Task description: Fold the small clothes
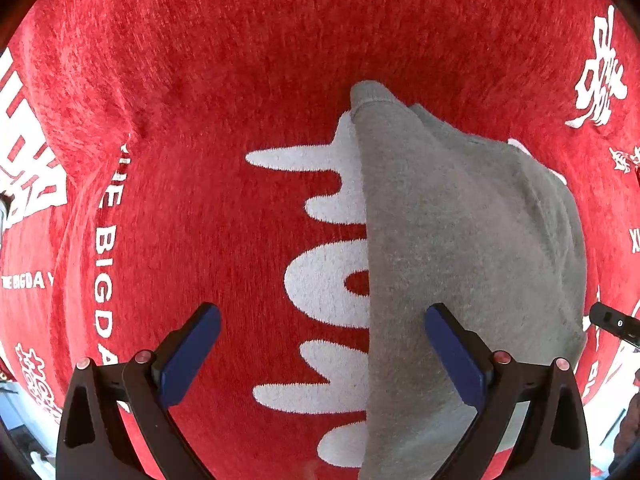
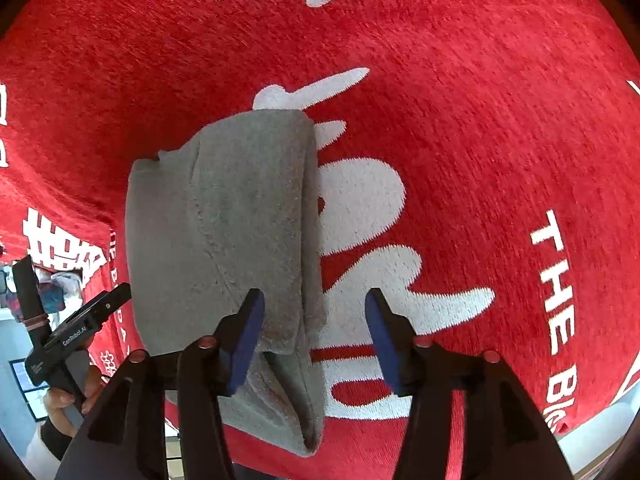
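Observation:
A small grey knit garment (image 1: 460, 248) lies folded on a red cloth with white lettering (image 1: 224, 92). In the left wrist view its straight folded edge runs down the middle, and my left gripper (image 1: 322, 320) is open above that edge, holding nothing. In the right wrist view the garment (image 2: 224, 232) lies left of centre with a rolled fold along its right side. My right gripper (image 2: 314, 308) is open and straddles that right edge near the garment's near end, holding nothing.
The red cloth (image 2: 480, 120) covers the whole work surface and drops off at the left and near edges. The other hand-held gripper (image 2: 76, 332) shows at the far left of the right wrist view, and at the right edge of the left wrist view (image 1: 614, 322).

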A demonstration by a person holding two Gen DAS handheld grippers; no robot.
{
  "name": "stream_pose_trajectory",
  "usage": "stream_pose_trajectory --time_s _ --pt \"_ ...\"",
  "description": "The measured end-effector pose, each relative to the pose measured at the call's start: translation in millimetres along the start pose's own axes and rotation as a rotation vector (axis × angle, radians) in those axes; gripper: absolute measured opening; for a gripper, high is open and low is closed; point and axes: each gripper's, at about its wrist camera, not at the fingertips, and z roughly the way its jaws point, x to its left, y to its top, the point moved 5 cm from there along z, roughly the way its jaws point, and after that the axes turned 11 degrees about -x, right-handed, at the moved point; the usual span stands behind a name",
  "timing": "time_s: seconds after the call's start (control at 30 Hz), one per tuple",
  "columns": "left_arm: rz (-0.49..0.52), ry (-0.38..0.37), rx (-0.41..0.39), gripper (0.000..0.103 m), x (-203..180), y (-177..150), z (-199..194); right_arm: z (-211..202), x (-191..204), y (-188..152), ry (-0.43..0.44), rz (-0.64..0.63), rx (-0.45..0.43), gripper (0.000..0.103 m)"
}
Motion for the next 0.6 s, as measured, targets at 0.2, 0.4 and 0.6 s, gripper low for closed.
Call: stream_pose_trajectory --time_s 0.2,0.4,0.6 --pt "0.001 0.003 0.001 0.102 -3.3 3.4 0.9 1.4 0.9 7.4 0.031 0.004 -0.001 0.071" --pt "-0.004 0.005 0.016 0.102 -3.1 3.7 2.4 6.3 1.8 10.5 0.048 0.006 0.023 0.071" --pt "-0.039 0.015 0.012 0.102 -0.1 -0.4 -4.5 9.1 3.0 7.3 0.054 0.004 0.066 0.071"
